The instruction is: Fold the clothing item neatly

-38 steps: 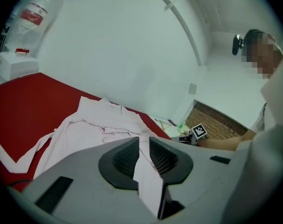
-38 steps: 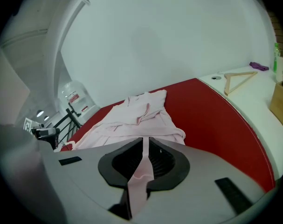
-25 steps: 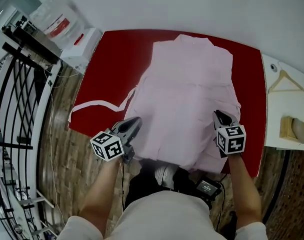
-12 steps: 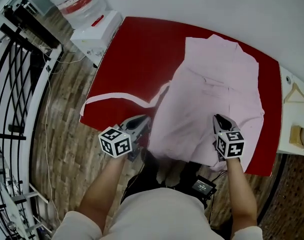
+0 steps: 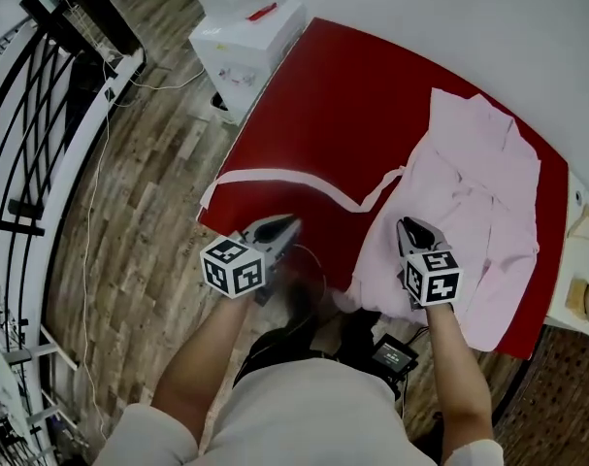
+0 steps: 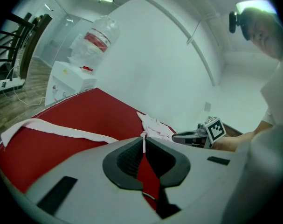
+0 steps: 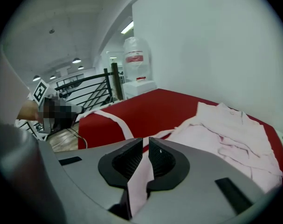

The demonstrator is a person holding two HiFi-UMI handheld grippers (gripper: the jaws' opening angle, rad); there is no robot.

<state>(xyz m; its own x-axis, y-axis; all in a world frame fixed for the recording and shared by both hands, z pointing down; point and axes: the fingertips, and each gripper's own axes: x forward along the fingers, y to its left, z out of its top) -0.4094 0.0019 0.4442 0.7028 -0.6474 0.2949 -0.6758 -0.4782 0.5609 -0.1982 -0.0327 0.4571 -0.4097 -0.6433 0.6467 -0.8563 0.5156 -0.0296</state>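
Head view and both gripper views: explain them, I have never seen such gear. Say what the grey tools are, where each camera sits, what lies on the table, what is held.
A person holds a tool in each hand, a hand-held gripper bearing a patterned cube. The head view looks down from their head; each other camera rides on one tool, looking along its jaws. On the red table lie a pink garment and a white strip. The right hand-held gripper is shut on the garment. The left hand-held gripper is shut, a thin pale strand at its tips.

Right tool (image 5: 407,227) clamped shut, left tool (image 5: 287,225) apparently shut, both angled downward.
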